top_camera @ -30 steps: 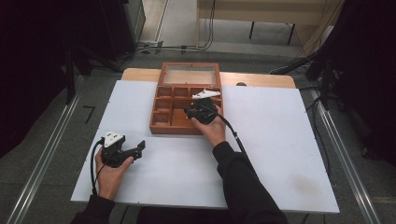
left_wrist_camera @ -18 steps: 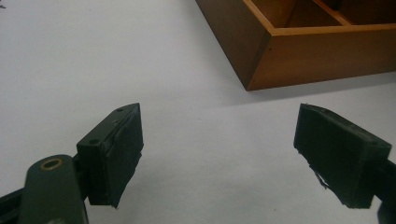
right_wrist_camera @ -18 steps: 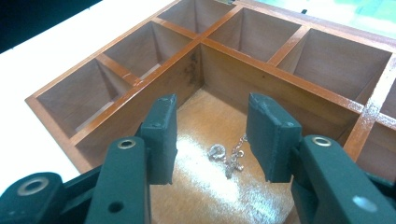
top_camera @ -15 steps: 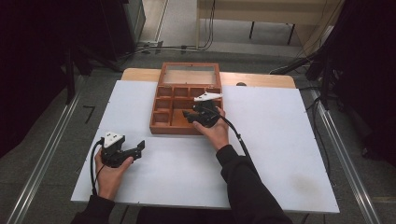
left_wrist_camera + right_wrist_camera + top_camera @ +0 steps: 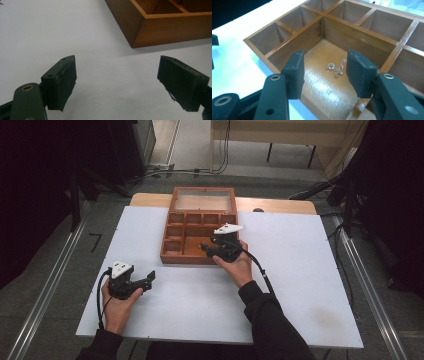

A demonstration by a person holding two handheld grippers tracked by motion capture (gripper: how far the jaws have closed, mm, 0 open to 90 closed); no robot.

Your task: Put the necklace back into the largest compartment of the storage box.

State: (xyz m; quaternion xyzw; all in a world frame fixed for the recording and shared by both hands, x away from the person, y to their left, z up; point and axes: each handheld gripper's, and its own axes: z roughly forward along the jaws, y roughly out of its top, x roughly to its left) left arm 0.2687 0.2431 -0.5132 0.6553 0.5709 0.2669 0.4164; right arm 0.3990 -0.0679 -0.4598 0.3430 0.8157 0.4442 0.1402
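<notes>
I'm holding the right gripper (image 5: 324, 72), jaws just opening and empty, over small jewellery (image 5: 335, 68) lying mid-frame in the wooden box (image 5: 287, 46); the left gripper (image 5: 117, 82) is gaping, released.

Black tools (image 5: 209, 247), seemingly dark sleeves (image 5: 272, 320).

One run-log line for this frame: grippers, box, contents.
right gripper: open, jaws just opening, over jewellery in box | left gripper: open, on table, empty
</notes>
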